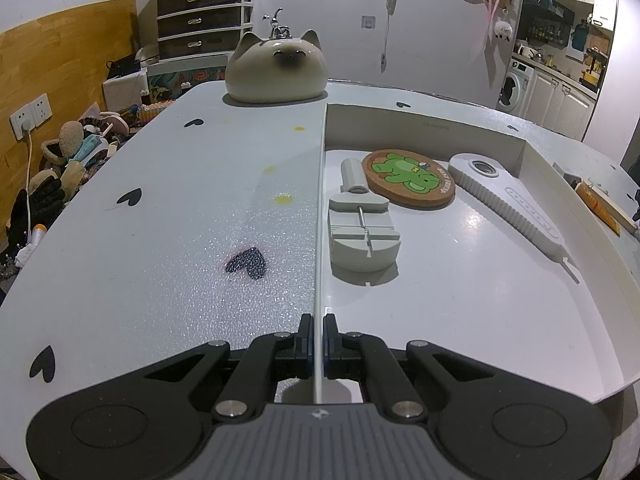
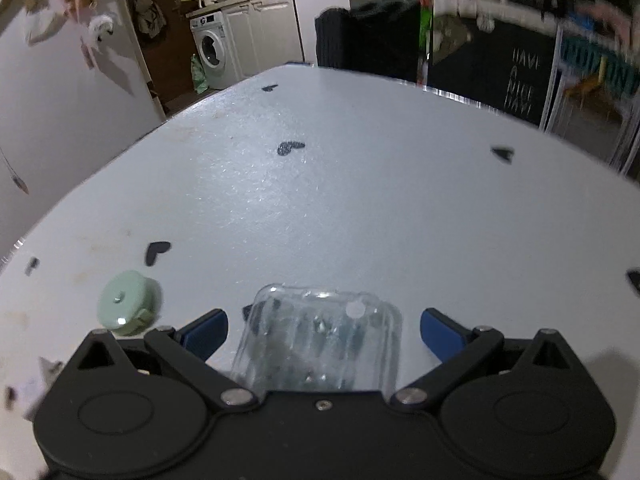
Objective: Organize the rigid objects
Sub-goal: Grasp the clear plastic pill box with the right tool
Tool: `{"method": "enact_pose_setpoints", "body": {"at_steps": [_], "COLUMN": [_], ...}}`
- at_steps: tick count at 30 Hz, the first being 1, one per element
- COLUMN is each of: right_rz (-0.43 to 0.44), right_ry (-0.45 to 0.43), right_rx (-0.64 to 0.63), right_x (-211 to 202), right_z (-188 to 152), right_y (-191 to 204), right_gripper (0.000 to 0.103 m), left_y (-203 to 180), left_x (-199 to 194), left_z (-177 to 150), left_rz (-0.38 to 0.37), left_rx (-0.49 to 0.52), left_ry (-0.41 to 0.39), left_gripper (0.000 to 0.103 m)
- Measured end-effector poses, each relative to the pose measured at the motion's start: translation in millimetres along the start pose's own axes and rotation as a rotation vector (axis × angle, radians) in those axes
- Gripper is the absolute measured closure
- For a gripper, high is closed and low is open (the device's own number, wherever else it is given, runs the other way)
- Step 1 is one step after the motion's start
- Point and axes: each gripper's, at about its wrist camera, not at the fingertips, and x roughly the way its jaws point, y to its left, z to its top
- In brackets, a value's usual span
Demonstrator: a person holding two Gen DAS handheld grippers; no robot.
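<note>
White box [image 1: 540, 168] already holds a coaster [image 1: 410, 178] and two grey tools, left gripper [image 1: 319, 344] clamped on its side wall, right gripper [image 2: 323, 330] spread around a clear case [image 2: 320, 344], probably untouched, green disc [image 2: 126, 304] left on the table [image 2: 360, 208].

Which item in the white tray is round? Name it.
The cork coaster with the green cartoon figure. It is a flat disc, while the grey tool with a pin beside it is blocky and the white ridged tool is long and narrow.
</note>
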Motion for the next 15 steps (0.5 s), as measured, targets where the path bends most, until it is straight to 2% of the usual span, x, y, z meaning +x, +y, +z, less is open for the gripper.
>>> {"method": "enact_pose_setpoints", "body": {"at_steps": [6, 12, 15], "right_rz": [-0.011, 0.056, 0.094], "right_ry": [-0.021, -0.064, -0.075], "right_rx": [-0.100, -0.177, -0.218], "right_x": [-6.0, -19.8, -23.0], "right_z": [-13.6, -23.5, -27.1], "right_y": [-2.2, -13.9, -19.7], "right_gripper": [0.001, 0.024, 0.025], "left_y": [-0.2, -0.5, -0.6], "left_x": [0.3, 0.2, -0.3], "left_z": [0.1, 0.2, -0.2], "left_rz": [0.003, 0.003, 0.004], "left_rx": [-0.003, -0.009, -0.011], "left_ry": [-0.002, -0.005, -0.006], "left_gripper": [0.100, 0.100, 0.100]}}
